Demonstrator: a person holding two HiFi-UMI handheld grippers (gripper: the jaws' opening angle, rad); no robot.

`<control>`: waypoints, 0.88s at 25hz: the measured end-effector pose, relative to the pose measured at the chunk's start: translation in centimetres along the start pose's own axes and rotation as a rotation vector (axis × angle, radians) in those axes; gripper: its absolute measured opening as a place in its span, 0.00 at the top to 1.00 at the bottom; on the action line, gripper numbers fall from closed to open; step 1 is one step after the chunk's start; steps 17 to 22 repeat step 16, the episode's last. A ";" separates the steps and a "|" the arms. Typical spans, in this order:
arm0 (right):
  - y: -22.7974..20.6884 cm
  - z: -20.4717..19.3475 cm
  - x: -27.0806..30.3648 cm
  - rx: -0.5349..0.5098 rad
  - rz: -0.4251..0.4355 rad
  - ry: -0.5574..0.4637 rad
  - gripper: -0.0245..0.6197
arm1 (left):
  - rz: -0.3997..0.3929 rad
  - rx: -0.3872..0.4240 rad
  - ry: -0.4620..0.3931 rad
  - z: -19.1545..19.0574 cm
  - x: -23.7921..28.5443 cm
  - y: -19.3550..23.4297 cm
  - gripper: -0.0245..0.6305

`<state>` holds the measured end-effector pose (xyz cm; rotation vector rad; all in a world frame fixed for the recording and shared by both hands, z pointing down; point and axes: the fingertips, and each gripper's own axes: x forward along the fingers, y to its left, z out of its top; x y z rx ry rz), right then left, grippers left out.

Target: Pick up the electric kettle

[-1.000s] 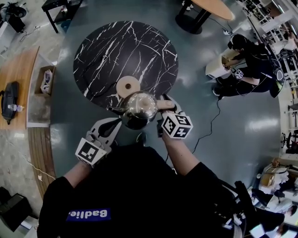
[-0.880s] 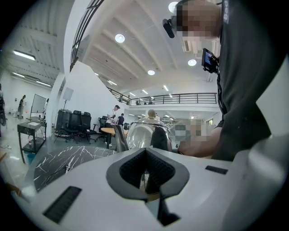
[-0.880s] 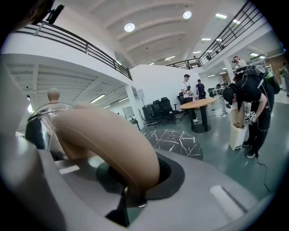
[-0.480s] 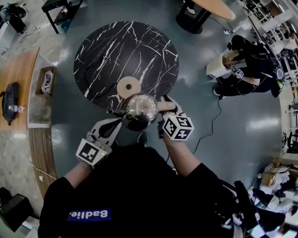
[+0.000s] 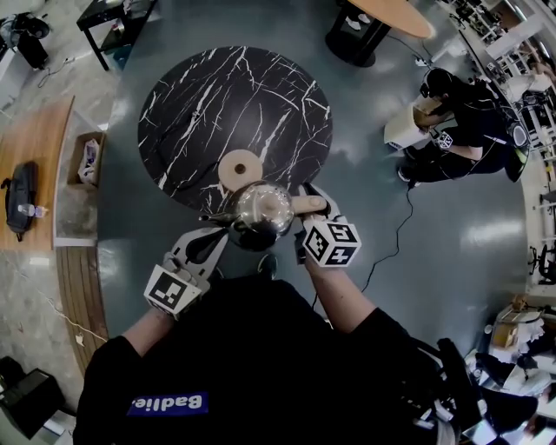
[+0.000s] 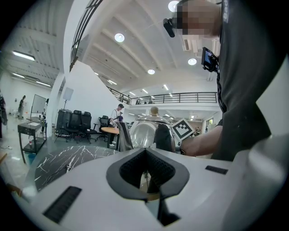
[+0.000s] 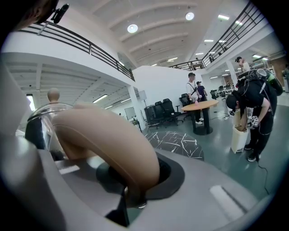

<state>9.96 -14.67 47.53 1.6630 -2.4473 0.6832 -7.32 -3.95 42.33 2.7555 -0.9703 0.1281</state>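
Note:
The steel electric kettle (image 5: 261, 207) with a tan handle (image 5: 310, 205) hangs just off the near rim of the black marble table (image 5: 234, 96). Its round tan base (image 5: 240, 169) lies on the table behind it. My right gripper (image 5: 311, 202) is shut on the handle, which fills its jaws in the right gripper view (image 7: 108, 140). My left gripper (image 5: 219, 233) sits low on the kettle's left, below the dark spout, with its jaws closed together. Whether it touches the kettle I cannot tell. The kettle's body (image 6: 143, 134) shows just beyond the left gripper (image 6: 146, 173).
A person (image 5: 465, 113) bends over a white bin at the right. A cable (image 5: 391, 235) runs across the floor near my right arm. At the left are a wooden bench (image 5: 30, 165) and an open box (image 5: 87, 152). Another round table (image 5: 395, 13) stands far back.

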 end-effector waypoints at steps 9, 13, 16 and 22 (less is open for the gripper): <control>0.0 -0.1 0.0 0.002 -0.003 0.001 0.90 | 0.000 0.003 0.002 -0.1 0.0 0.0 0.95; -0.1 -0.2 0.0 0.003 -0.006 0.000 0.90 | 0.004 -0.001 0.000 -0.2 -0.2 0.1 0.95; -0.1 -0.3 0.0 0.005 -0.009 0.001 0.90 | 0.006 0.001 -0.002 -0.2 -0.3 0.1 0.96; -0.1 -0.3 0.0 0.005 -0.009 0.001 0.90 | 0.006 0.001 -0.002 -0.2 -0.3 0.1 0.96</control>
